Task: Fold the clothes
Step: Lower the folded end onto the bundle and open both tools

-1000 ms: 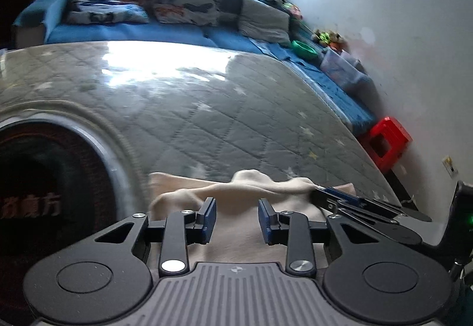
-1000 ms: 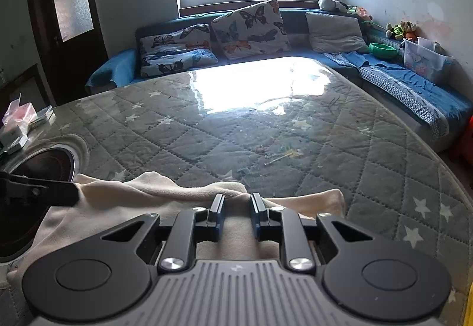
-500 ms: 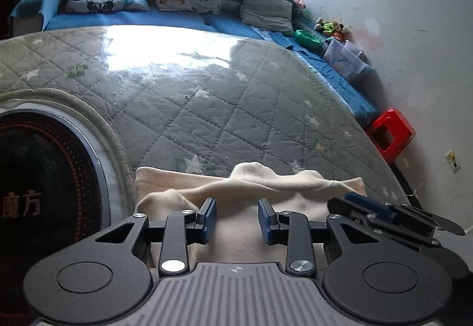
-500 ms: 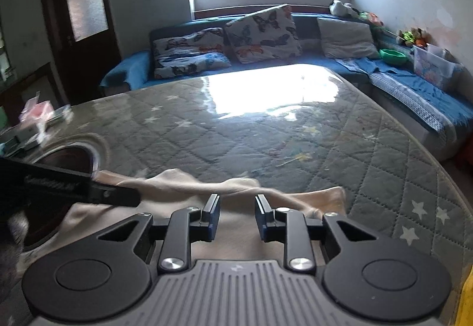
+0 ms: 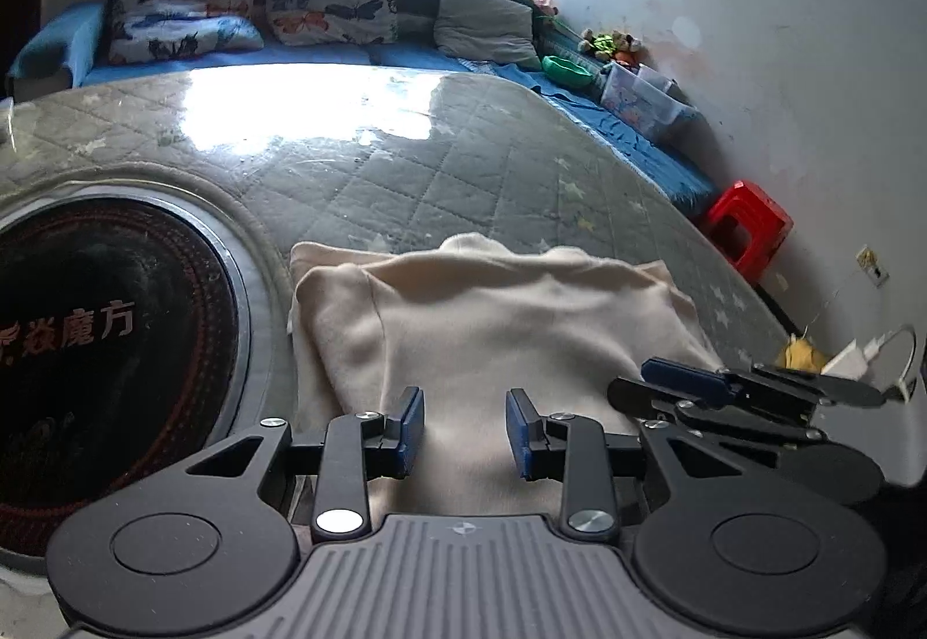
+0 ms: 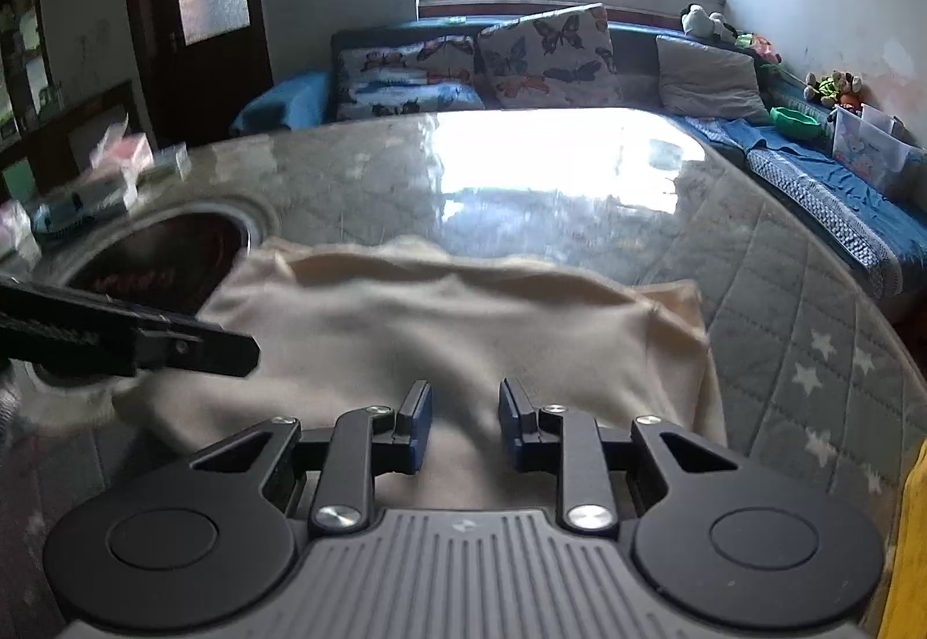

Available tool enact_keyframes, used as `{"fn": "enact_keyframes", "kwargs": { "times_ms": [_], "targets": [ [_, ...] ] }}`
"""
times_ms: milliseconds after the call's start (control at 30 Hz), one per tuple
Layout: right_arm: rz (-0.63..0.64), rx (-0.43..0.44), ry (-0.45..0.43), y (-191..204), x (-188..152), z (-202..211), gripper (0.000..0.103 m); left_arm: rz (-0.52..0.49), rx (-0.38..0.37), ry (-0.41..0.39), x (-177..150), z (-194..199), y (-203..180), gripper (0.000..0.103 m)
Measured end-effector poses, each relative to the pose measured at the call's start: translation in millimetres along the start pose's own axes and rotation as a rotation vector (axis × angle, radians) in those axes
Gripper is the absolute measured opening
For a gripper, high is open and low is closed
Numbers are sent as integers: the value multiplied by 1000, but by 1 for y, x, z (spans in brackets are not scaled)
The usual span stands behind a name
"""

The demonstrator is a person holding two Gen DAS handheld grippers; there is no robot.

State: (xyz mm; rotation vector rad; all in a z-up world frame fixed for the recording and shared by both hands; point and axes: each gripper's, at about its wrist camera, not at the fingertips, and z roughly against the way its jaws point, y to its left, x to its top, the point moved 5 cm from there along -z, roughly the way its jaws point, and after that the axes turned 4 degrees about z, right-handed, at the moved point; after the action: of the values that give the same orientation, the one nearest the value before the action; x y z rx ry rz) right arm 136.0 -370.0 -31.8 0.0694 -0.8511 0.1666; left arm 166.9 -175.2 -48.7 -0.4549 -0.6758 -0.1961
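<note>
A cream garment (image 5: pixel 492 320) lies folded and fairly flat on the grey quilted table cover (image 5: pixel 463 164). My left gripper (image 5: pixel 463 430) hovers over the garment's near part. Its blue pads are apart, with only cloth showing below the gap. My right gripper (image 6: pixel 465 422) stands the same way over the garment (image 6: pixel 463 320), open and pinching nothing. The right gripper's fingers (image 5: pixel 695 384) reach in from the right in the left wrist view. The left gripper's fingers (image 6: pixel 174 343) come in from the left in the right wrist view.
A round black inset with red lettering (image 5: pixel 104 326) sits in the table just left of the garment. Small boxes (image 6: pixel 104 175) lie at the table's far left. A blue sofa with cushions (image 6: pixel 521 59) runs behind, and a red stool (image 5: pixel 747 227) stands by the right wall.
Both grippers drew back from the garment's far fold toward its near edge. The right jaws widened a little. The cloth, bunched before, now lies flatter with more of it in view.
</note>
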Motion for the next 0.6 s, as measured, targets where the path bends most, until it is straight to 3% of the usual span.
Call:
{"fn": "enact_keyframes", "kwargs": {
  "times_ms": [200,467,600],
  "targets": [
    [-4,-17,-41,-3,-2,27,25,-54,-5,-34,-6,11,-4,33],
    [-39,-73,12,-24,-28,34,25,-82,8,-35,-16,9,-1,33],
    [-13,-67,-9,-23,-18,42,26,-90,11,-56,-16,16,0,33]
  ]
}}
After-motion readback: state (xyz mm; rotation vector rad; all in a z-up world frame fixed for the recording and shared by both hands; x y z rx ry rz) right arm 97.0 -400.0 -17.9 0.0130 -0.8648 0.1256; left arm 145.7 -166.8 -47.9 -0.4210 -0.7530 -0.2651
